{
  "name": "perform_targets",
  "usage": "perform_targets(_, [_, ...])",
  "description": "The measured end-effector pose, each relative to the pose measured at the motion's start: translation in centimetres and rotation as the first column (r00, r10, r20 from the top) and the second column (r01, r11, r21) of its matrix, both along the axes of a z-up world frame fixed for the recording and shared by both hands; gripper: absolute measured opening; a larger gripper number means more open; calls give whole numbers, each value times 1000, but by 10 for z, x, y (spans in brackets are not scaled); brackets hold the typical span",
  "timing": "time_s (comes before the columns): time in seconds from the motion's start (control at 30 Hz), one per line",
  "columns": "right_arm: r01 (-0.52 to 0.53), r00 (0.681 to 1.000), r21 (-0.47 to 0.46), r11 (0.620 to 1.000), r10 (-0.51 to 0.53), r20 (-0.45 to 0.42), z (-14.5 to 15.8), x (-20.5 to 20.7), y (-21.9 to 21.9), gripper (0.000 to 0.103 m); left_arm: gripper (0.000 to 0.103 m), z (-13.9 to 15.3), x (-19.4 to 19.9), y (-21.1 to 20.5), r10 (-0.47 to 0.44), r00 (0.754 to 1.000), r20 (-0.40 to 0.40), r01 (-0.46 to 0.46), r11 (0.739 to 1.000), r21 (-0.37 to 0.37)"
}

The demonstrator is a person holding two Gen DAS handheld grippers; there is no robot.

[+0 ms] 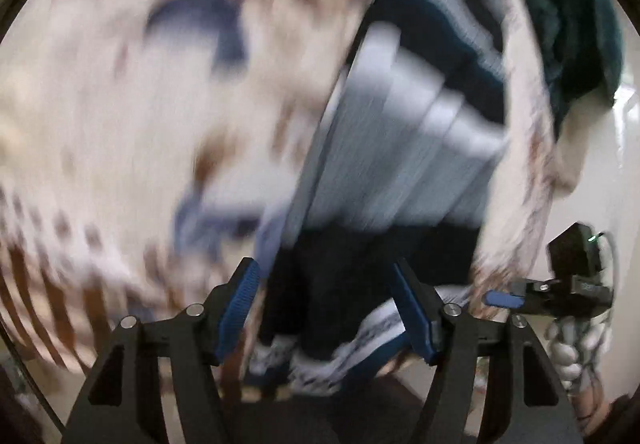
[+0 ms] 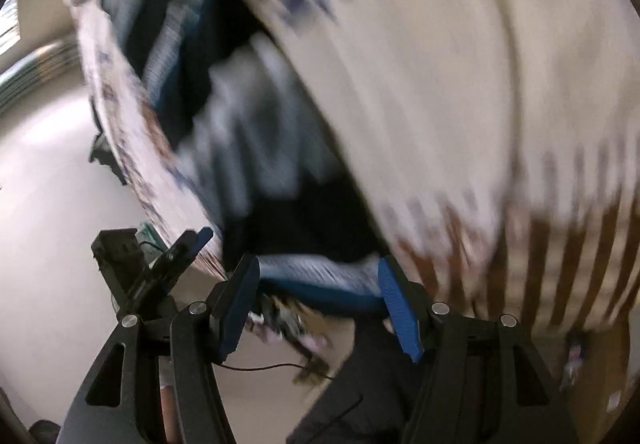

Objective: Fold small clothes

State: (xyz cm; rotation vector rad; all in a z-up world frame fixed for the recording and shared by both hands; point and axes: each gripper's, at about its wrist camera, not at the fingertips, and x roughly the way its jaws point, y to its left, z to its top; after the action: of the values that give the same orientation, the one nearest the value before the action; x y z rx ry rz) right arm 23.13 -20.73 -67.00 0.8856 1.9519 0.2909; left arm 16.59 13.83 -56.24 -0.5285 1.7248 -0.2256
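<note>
Both views are badly smeared by motion, and no brand, label or writing can be read anywhere. In the left wrist view the left gripper [image 1: 326, 308] has its jaws apart, with nothing pressed between the blue pads [image 1: 240, 312]; past them lies a striped garment [image 1: 404, 148], pale grey-blue and dark navy, on a cream cloth [image 1: 120, 116] patterned with brown and blue marks and brown bars along its edge. A dark green cloth [image 1: 576, 16] sits at the upper right of that view. The right gripper [image 1: 504, 299] shows at the right edge, held in a gloved hand [image 1: 576, 348], over a pale floor [image 1: 600, 164]. In the right wrist view the right gripper [image 2: 318, 306] also stands with its jaws apart; a blue fold of the garment [image 2: 320, 280] lies between the pads [image 2: 400, 312], though the blur hides whether it touches them. The cream cloth [image 2: 460, 84] fills the upper right, and the left gripper [image 2: 192, 244] appears at the lower left.
</note>
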Motion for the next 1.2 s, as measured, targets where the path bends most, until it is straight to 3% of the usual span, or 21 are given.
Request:
perform_targets(0.1, [-45,998,-30,999,43,-52,-17,-36,1,64,65,-5,-31,-19,-145,989,-41,148,986,73])
perform_targets(0.17, [-66,997,-64,996,63,-48,-23,-45,5,64,65,-4,-51,-18,-177,982,-62,182,980,87])
perform_targets(0.27, [-32,999,-70,997,29,-34,-30,-58,7,64,65,-1,-68,3,-90,989,-120,103,990,100])
perform_targets(0.33, [-33,999,-100,994,30,-33,-40,-67,9,64,65,3,-72,19,31,991,-127,-25,998,53])
perform_targets(0.47, [31,999,-89,996,-33,-12,-38,-75,18,64,65,10,-71,32,242,963,-116,-252,965,-75])
perform_targets(0.6, [73,997,-88,993,-74,-8,-22,-81,10,64,63,9,-60,11,255,966,-44,-258,963,-77])
perform_targets(0.63, [81,997,-78,994,-82,-8,-19,-88,7,64,56,11,-57,8,253,967,-15,-253,965,-69])
perform_targets(0.67, [84,996,-68,994,-85,-7,-17,-90,5,64,27,11,-56,5,256,967,12,-255,964,-76])
perform_targets(0.7, [80,997,-61,995,-81,-4,-15,-91,5,64,13,14,-54,3,260,965,33,-257,963,-79])
perform_targets(0.77, [59,998,-51,997,-59,13,-15,-91,11,64,10,18,-47,0,277,959,54,-272,959,-82])
perform_targets(0.83, [23,999,-21,1000,-22,45,-16,-94,28,54,10,24,-46,3,310,949,57,-304,948,-99])
perform_targets(0.87, [8,999,-27,1000,-6,53,-17,-93,32,28,10,24,-50,9,335,941,43,-329,937,-115])
perform_targets(0.9, [-11,998,-47,999,13,54,-18,-94,35,13,10,22,-54,15,361,932,31,-354,926,-131])
perform_targets(1.03, [26,997,-88,996,-20,76,-8,-103,32,11,10,21,-58,35,433,901,-35,-432,886,-169])
perform_targets(1.1, [49,996,-94,994,-41,83,1,-107,26,10,10,19,-56,33,389,921,-31,-390,915,-106])
perform_targets(1.2, [24,994,-123,992,-10,111,17,-107,20,0,13,19,-49,20,224,974,21,-225,974,38])
